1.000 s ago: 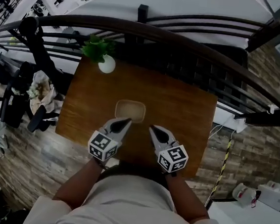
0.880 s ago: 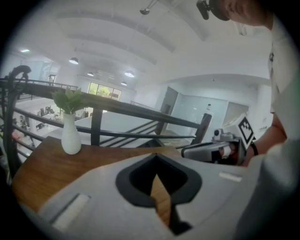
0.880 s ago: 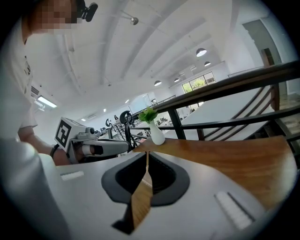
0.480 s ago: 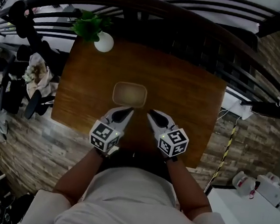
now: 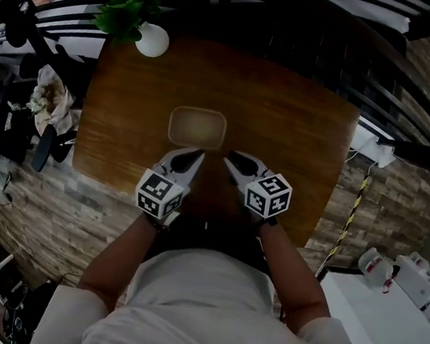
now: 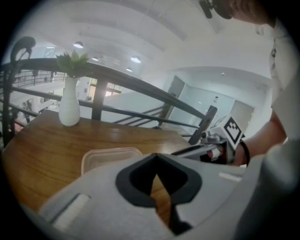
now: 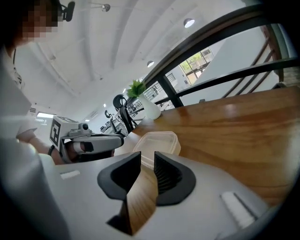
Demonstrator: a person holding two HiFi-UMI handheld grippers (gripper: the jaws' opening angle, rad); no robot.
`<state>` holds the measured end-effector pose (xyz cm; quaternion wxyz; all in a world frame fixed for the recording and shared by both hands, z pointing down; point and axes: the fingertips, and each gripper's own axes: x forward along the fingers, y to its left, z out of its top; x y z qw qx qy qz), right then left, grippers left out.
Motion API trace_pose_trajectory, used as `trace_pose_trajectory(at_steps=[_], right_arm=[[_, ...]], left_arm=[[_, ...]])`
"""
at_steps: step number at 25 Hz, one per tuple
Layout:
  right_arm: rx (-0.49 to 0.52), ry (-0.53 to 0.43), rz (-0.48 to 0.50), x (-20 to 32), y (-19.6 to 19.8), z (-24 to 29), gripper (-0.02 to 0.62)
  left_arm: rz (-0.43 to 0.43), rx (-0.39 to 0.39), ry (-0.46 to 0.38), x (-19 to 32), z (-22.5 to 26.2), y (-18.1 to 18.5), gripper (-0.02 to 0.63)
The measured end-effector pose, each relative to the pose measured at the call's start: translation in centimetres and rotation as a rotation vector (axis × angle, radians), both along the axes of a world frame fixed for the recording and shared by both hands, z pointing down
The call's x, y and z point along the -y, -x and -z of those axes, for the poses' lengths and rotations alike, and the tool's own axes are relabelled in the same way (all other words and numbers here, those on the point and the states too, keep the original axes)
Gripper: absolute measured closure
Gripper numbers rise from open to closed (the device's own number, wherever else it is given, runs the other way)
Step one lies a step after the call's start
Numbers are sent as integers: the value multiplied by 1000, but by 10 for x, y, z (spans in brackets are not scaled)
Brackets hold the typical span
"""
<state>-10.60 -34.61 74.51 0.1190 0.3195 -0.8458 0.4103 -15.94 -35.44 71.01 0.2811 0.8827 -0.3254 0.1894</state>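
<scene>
A clear, lidded plastic container lies in the middle of a wooden table. Just short of its near edge, my left gripper and right gripper hover side by side, tips pointing at it. In the left gripper view the jaws meet at their tips, with nothing between them and the container just ahead. In the right gripper view the jaws stand a narrow gap apart and empty, the container straight in front. Neither gripper touches it.
A white vase with a green plant stands at the table's far left corner. A dark metal railing runs close behind the far edge. Dark chairs and clutter sit on the floor to the left.
Both grippers have moved forward and tilted down, so the container now shows in both gripper views. The right jaws, closed before, now show a small gap.
</scene>
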Motion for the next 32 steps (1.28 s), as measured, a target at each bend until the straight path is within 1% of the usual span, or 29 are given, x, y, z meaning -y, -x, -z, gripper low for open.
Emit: trace_pose_trajectory(at_steps=[2, 6, 17, 20, 25, 32], right_arm=[[16, 38, 7, -2, 2, -14, 500], [60, 106, 29, 1, 5, -41, 501], [112, 224, 20, 6, 13, -82, 502], [126, 241, 15, 4, 14, -85, 502], [141, 248, 3, 5, 17, -88, 511], [157, 265, -13, 5, 16, -93, 535]], left_arm=[[1, 2, 13, -2, -9, 0, 603], [-14, 12, 11, 5, -25, -2, 603], [-2, 11, 44, 8, -41, -4, 603], [3, 7, 50, 8, -42, -4, 603], [35, -23, 70, 10, -42, -1, 603], [38, -20, 75, 8, -45, -3, 603]])
